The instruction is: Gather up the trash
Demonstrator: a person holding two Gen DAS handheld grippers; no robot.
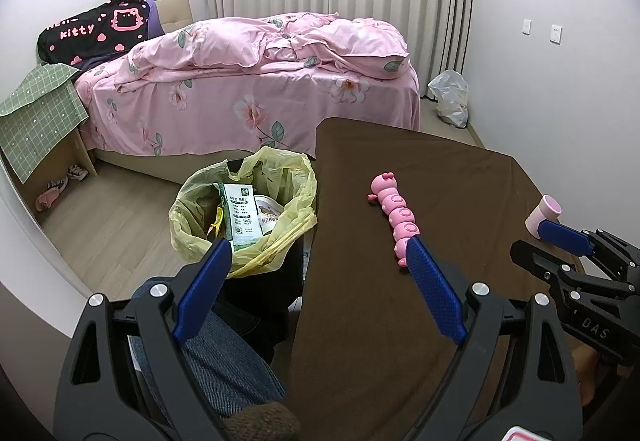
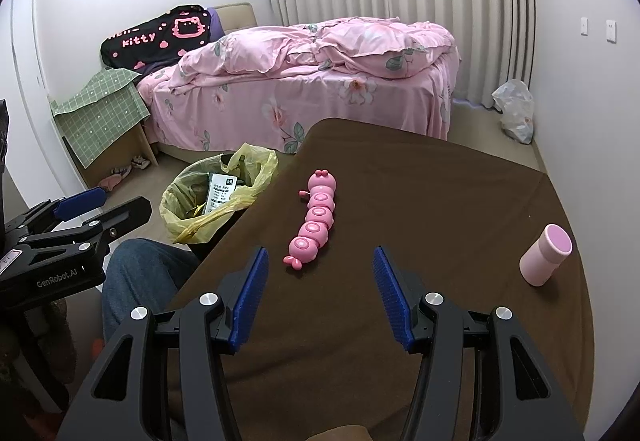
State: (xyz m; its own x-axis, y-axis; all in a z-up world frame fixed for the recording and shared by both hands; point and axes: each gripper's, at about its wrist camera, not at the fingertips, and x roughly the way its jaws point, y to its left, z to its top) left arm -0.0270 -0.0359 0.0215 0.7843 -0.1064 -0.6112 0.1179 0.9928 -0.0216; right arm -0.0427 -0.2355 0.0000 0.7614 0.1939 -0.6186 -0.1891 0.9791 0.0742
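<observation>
Both the left gripper (image 1: 316, 245) and right gripper (image 2: 320, 253) gape wide, empty, above the table (image 2: 440, 201).

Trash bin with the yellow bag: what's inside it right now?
Inside the trash bin: an upright white-and-green carton, a second package beside it, something yellow. Anything lower is hidden.

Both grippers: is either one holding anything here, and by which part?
Nothing is held. The left gripper and right gripper both stand open and empty above the brown table.
</observation>
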